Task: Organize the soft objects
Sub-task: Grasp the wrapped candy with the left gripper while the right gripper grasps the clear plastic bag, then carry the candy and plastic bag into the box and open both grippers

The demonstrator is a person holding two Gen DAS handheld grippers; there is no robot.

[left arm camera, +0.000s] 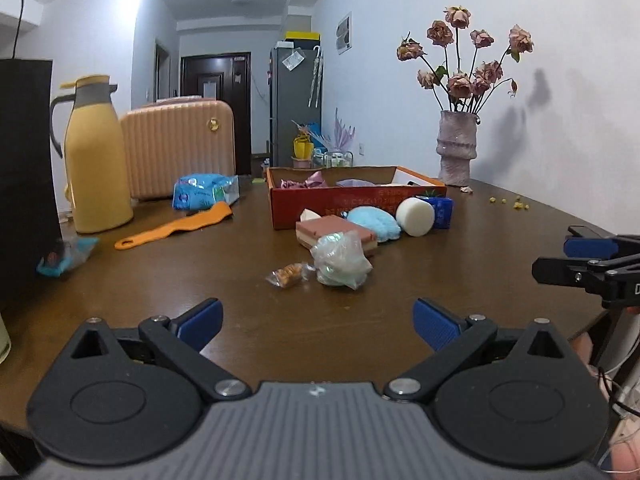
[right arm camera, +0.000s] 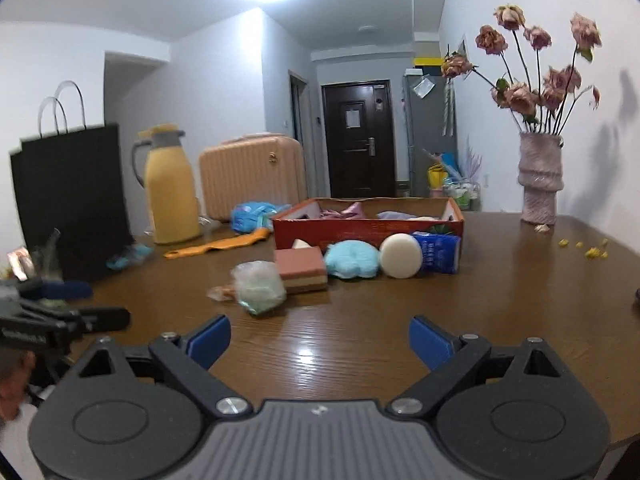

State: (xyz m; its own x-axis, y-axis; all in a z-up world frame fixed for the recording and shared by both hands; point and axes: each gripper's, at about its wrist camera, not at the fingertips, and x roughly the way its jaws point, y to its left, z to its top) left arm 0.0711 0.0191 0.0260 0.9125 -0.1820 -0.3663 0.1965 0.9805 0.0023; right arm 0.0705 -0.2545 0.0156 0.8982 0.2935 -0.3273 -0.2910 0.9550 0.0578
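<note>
A red cardboard box holding soft pink and lilac items stands mid-table. In front of it lie a pink layered sponge, a light blue puff, a white round sponge, a blue tissue pack and a bagged green sponge. My left gripper stands open and empty, short of the bagged sponge. My right gripper is open and empty too. Each gripper shows at the edge of the other's view.
On the left stand a black paper bag, a yellow thermos, a peach suitcase and a blue packet. An orange comb and a small snack wrapper lie on the table. A vase of dried roses stands right.
</note>
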